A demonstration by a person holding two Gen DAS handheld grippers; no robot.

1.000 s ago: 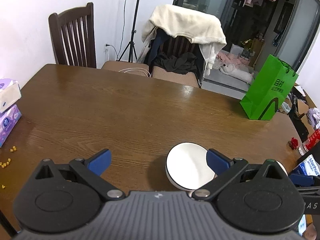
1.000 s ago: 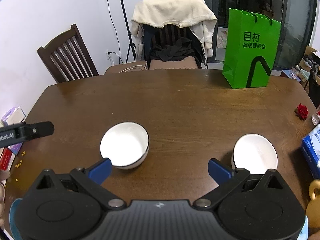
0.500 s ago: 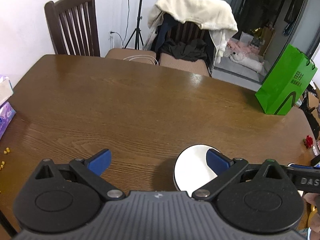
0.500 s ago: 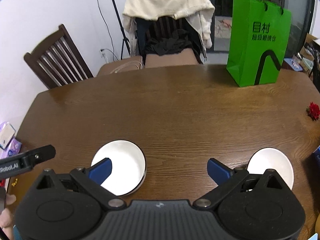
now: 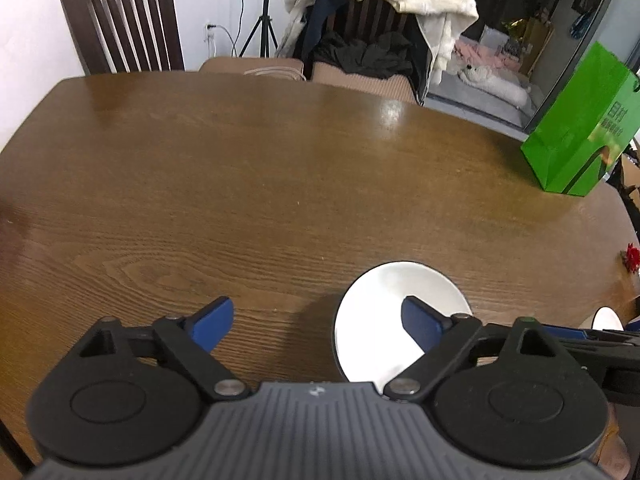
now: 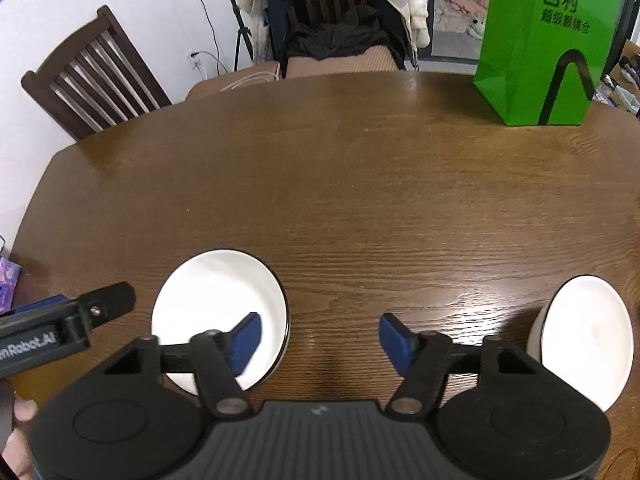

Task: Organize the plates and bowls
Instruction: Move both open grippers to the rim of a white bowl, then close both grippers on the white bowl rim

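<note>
Two white bowls stand on the brown wooden table (image 6: 360, 200). The left bowl (image 6: 216, 300) also shows in the left wrist view (image 5: 400, 312). My left gripper (image 5: 316, 324) straddles this bowl's left rim, with one blue pad over the bowl's inside. Its jaws are closing, still wide, and the pads do not press on the rim. My right gripper (image 6: 320, 344) straddles the same bowl's right rim, its left pad above the inside. Its jaws are also closing and stand clear of the rim. The second bowl (image 6: 588, 344) sits to the right, outside the fingers.
A green paper bag (image 6: 536, 48) stands at the table's far right. A dark wooden chair (image 6: 92, 84) and a chair draped with clothes (image 6: 340, 20) stand behind the table. A purple tissue pack (image 6: 8, 284) lies at the left edge, a red flower (image 5: 632, 256) at the right.
Both grippers have come down and forward over the left bowl, which now lies partly under their fingers. Both pairs of jaws have narrowed, the right pair more.
</note>
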